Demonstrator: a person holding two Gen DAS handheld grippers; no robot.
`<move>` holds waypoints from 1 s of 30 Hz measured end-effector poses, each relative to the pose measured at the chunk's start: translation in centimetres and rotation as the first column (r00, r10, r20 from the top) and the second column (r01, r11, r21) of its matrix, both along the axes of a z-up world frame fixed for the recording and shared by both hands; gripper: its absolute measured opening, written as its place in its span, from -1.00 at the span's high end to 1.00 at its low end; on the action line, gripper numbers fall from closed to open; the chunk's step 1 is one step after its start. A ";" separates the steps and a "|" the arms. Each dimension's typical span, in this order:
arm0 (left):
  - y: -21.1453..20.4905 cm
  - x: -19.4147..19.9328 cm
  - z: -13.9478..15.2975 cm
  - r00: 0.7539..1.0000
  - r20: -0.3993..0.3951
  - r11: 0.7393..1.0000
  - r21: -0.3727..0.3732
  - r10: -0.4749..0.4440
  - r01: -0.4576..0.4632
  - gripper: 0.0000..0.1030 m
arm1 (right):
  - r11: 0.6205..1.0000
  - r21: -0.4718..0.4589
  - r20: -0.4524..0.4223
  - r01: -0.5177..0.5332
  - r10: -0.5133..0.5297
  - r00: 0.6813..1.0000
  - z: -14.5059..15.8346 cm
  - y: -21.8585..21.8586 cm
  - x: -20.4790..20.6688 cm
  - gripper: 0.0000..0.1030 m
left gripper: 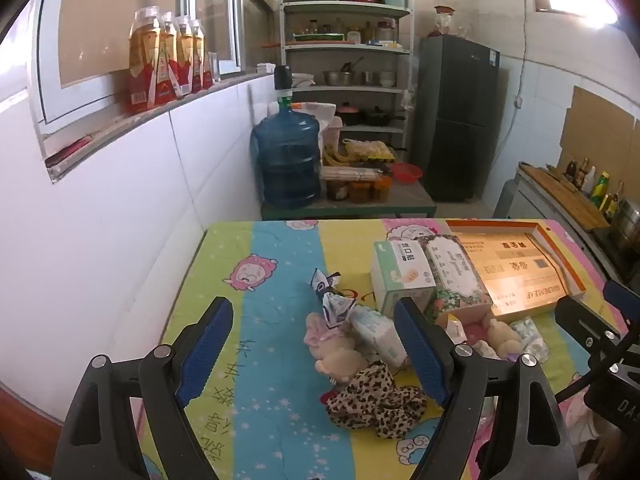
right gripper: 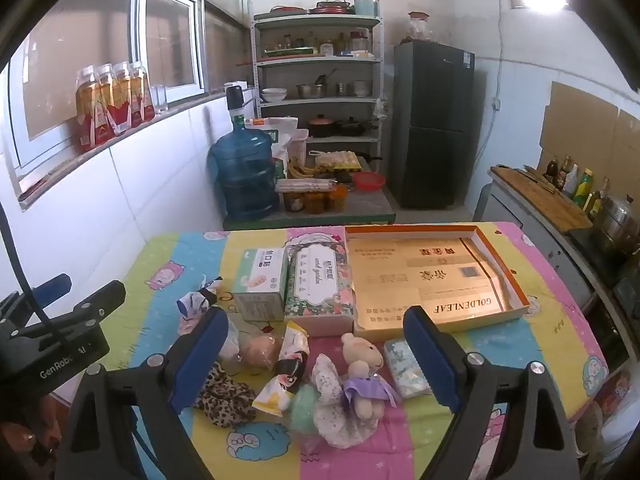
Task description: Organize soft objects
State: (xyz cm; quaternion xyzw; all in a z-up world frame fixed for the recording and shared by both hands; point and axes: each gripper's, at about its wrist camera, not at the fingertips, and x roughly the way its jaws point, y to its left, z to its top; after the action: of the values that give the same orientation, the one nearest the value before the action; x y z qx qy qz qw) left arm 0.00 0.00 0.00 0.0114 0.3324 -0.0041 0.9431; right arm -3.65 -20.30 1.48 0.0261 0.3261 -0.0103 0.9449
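Striped cartoon-print tabletop [right gripper: 552,344] under everything. Beyond the right claw [right gripper: 325,356], to its far right, an open shallow gold box [right gripper: 432,280]; straight ahead, a floral tissue box [right gripper: 320,284] touching a smaller white-green carton [right gripper: 260,284]. Between that claw's spread blue pads, nothing gripped: a plush bear in a purple dress [right gripper: 362,376], a snack packet [right gripper: 280,380], a pale tissue pack [right gripper: 406,366]. Left claw [left gripper: 316,356] likewise released, hovering over a leopard-print cloth [left gripper: 376,404] near its right pad.

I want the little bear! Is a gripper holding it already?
No, the plush bear lies on the table between the right gripper's open jaws, untouched.
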 end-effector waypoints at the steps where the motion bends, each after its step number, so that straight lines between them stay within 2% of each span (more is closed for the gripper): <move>1: 0.0 0.0 0.0 1.000 -0.004 1.000 -0.001 -0.001 0.001 -0.62 | 1.000 -0.004 0.001 0.000 0.000 1.000 0.0 0.0 0.0 -0.74; 30: 0.4 0.6 -0.2 1.000 -0.004 1.000 -0.027 -0.002 0.002 -0.62 | 1.000 0.008 -0.008 -0.013 0.013 1.000 0.0 0.5 0.5 -0.74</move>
State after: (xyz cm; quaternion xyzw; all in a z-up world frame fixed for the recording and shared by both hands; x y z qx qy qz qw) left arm 0.61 0.44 -0.25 -0.0008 0.3343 -0.0095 0.9424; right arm -3.16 -19.81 1.45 0.0277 0.3300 -0.0028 0.9436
